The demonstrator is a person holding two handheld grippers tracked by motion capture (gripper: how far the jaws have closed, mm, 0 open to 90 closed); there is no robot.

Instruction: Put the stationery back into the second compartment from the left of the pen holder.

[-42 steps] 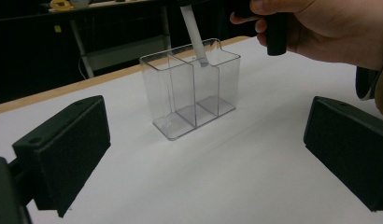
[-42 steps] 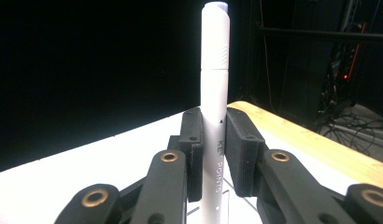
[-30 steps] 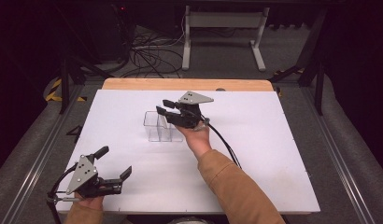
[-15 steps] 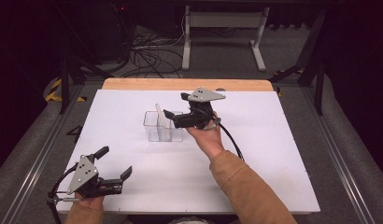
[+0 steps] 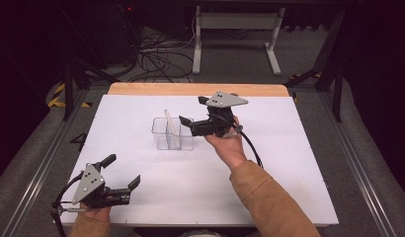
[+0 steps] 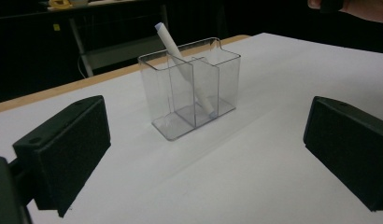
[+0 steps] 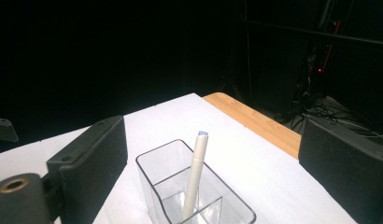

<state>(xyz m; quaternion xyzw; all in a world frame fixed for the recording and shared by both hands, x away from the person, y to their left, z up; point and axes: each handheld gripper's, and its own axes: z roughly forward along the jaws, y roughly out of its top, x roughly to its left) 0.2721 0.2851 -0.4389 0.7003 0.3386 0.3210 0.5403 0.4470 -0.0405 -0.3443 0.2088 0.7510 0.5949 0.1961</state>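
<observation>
The pen (image 7: 194, 179) leans in the clear holder (image 7: 152, 168), below and between the right gripper's (image 5: 190, 112) jaws, which have just been opening with nothing between them; the drop looks done, so backing away comes next. The left gripper (image 5: 122, 172) rests with jaws spread and empty.

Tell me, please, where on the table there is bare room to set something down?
The table is bare right of the right gripper, and in the middle strip between the holder and the left gripper. It is crowded only at the holder, where the pen leans and the right gripper hovers close.
</observation>
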